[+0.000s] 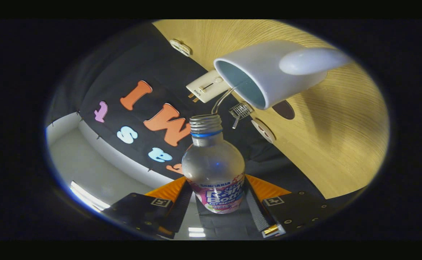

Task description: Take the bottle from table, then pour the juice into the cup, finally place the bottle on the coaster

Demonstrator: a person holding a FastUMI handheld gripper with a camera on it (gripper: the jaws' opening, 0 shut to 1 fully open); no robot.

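Both tool (214,202) fingers against half-hidden bottle (212,164)

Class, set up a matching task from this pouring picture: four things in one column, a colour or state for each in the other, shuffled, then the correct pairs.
Things
1. bottle
2. cup
3. table
4. gripper

States
A. wood-grained, tan
B. white outside, pale blue inside
C. shut on the bottle's labelled part
D. uncapped, a thin stream running from its mouth

Pairs: 1-D, 2-B, 3-A, 4-C

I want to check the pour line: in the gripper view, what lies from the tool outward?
Tool shut on the bottle → bottle's open mouth → thin stream → white cup on the wooden table.
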